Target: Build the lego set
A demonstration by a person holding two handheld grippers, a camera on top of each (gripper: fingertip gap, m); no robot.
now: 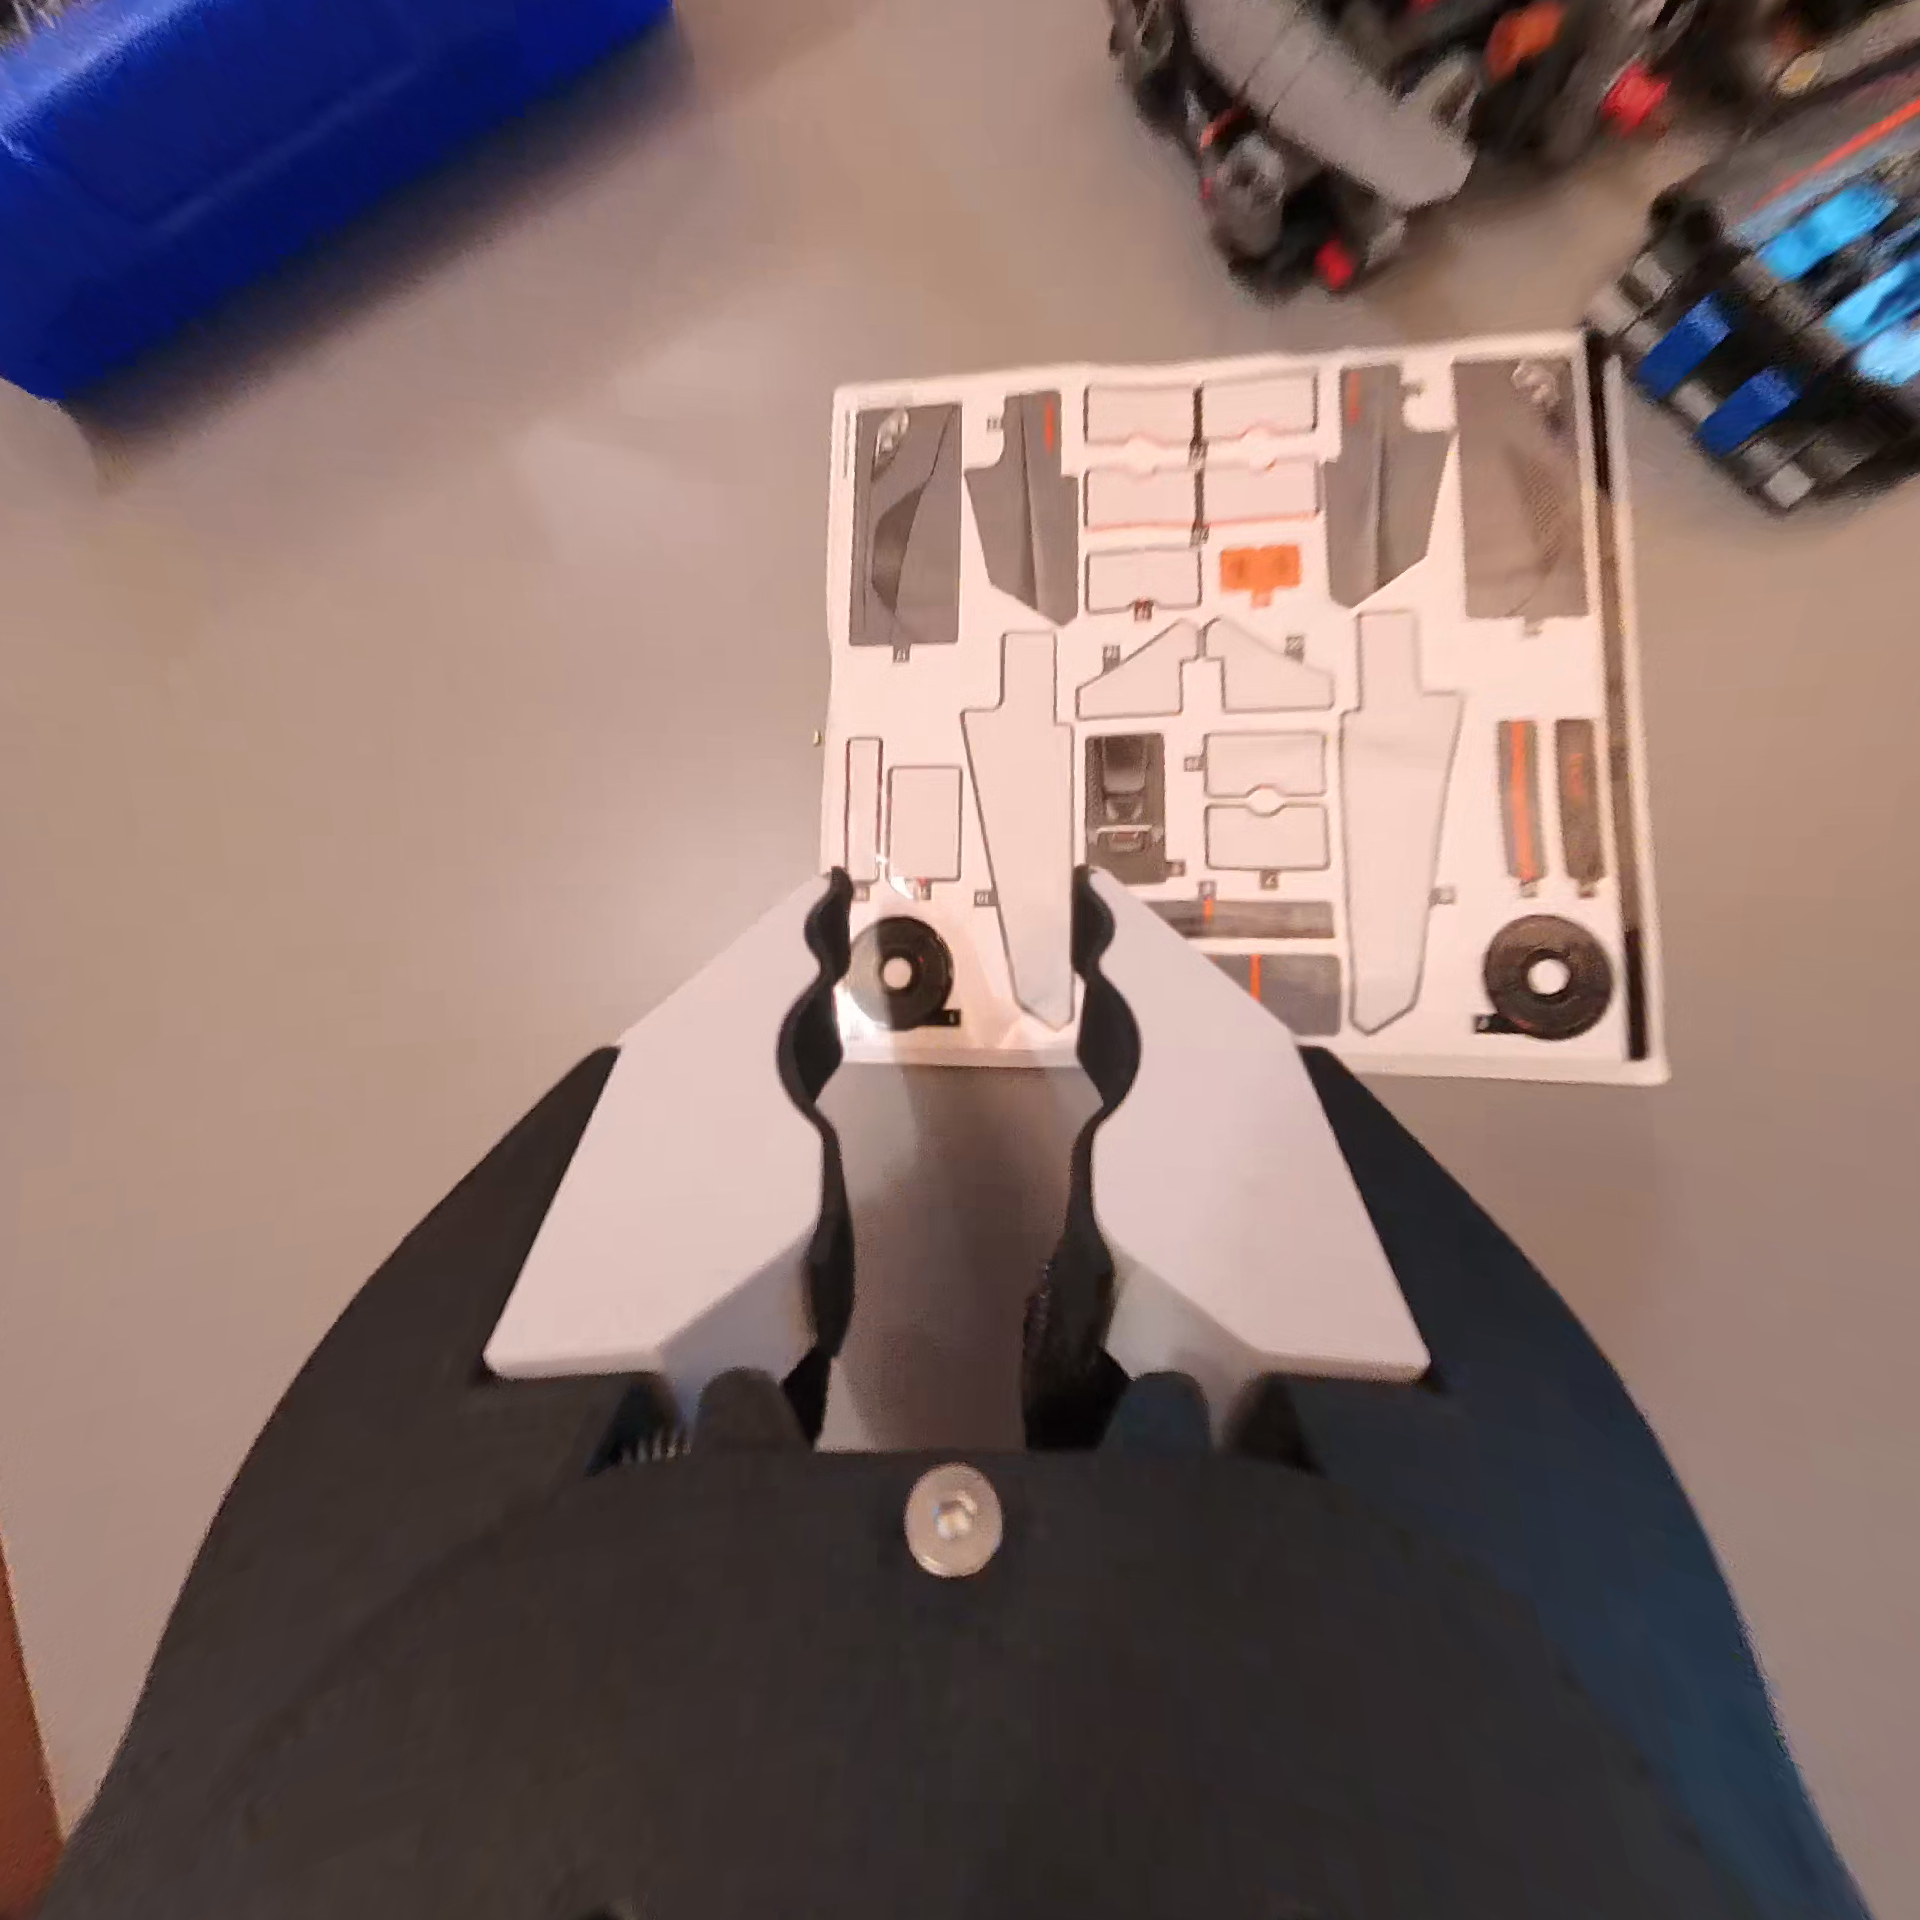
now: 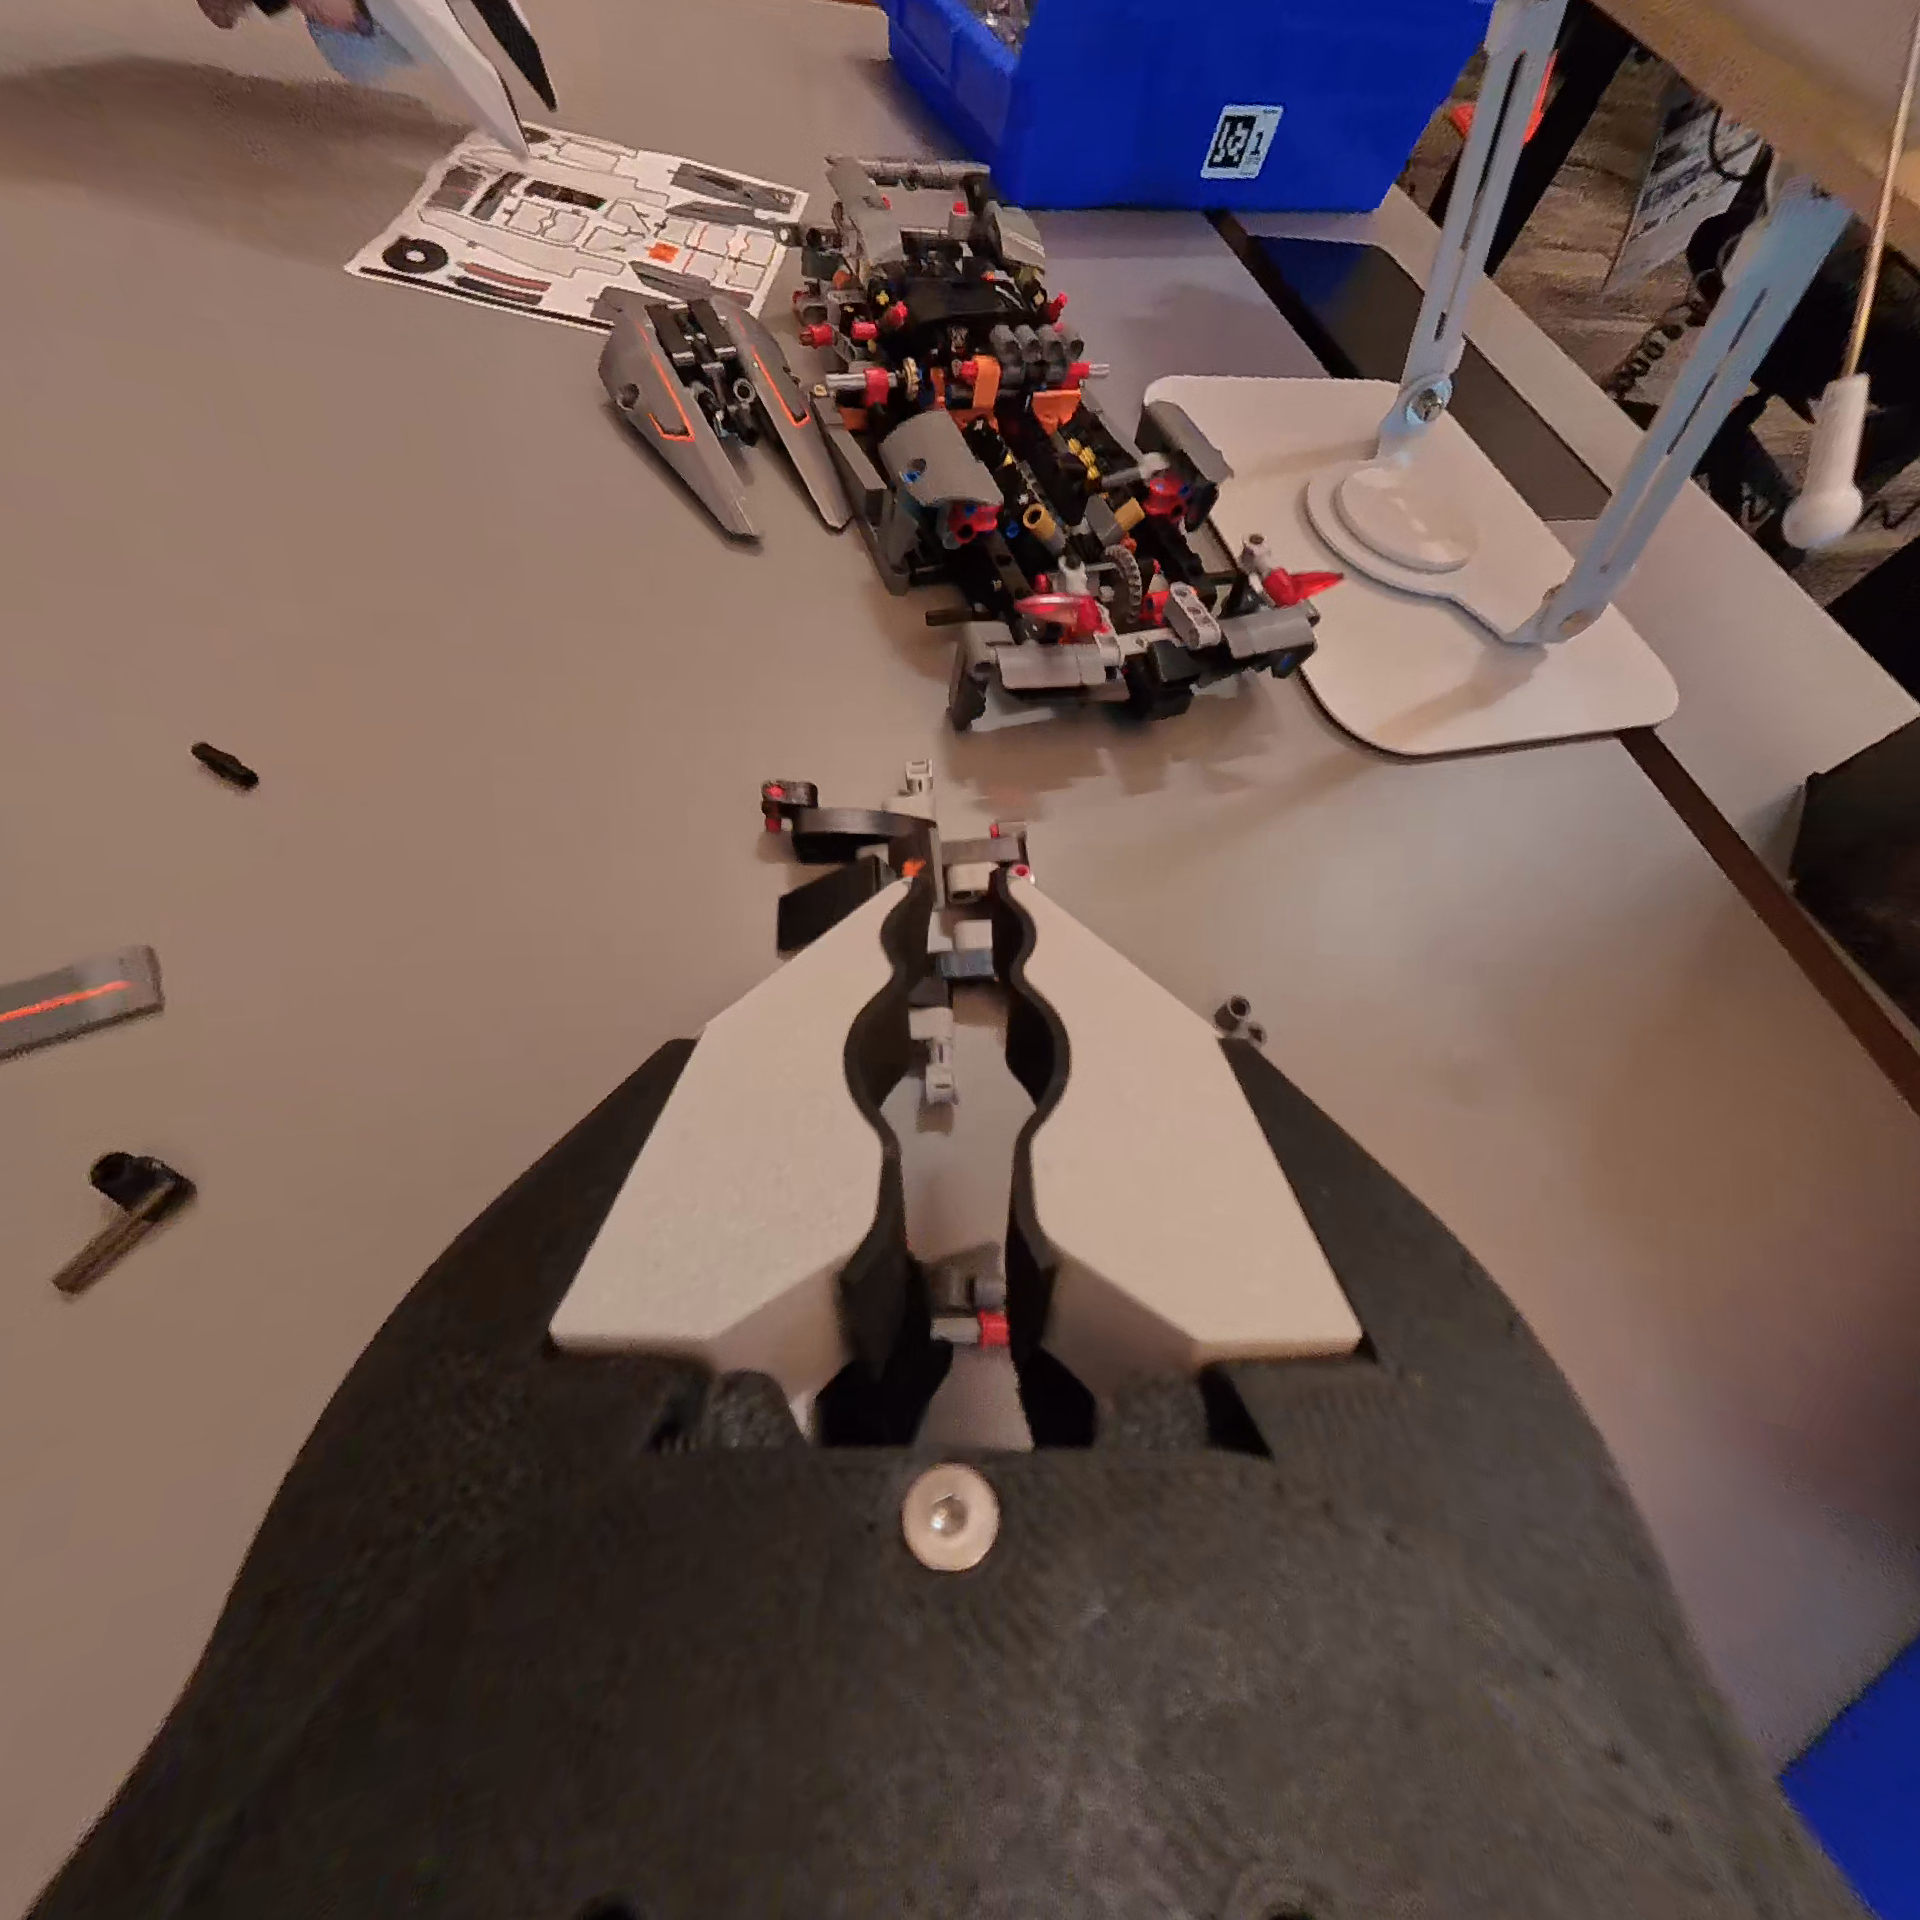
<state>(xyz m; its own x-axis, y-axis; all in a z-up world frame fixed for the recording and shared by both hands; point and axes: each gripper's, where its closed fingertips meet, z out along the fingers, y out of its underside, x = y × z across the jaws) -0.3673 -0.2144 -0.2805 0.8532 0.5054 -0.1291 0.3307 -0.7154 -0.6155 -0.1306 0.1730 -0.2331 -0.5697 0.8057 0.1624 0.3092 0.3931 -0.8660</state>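
Observation:
A white sticker sheet (image 1: 1236, 707) with grey, black and orange stickers lies flat on the grey table. My left gripper (image 1: 961, 888) is open and empty, its tips over the sheet's near left corner beside a round black sticker (image 1: 899, 961). It also shows far off in the right wrist view (image 2: 530, 125), tips at the sheet (image 2: 582, 229). My right gripper (image 2: 964, 883) is shut on a small grey and black lego sub-assembly (image 2: 852, 826) with red pins, which runs along between the fingers. The half-built lego car chassis (image 2: 1018, 457) lies beyond it.
A grey panel piece with orange lines (image 2: 707, 416) lies beside the chassis. A blue bin (image 2: 1174, 94) stands behind, and a white lamp base (image 2: 1455, 582) to the right. Loose parts: black pin (image 2: 223, 766), striped grey panel (image 2: 78, 1003), black connector (image 2: 125, 1216). Table edge runs right. The grippers' ends are close to 45 centimetres from one another. It is some 30 centimetres from my right tips to the white lamp base (image 2: 1455, 582).

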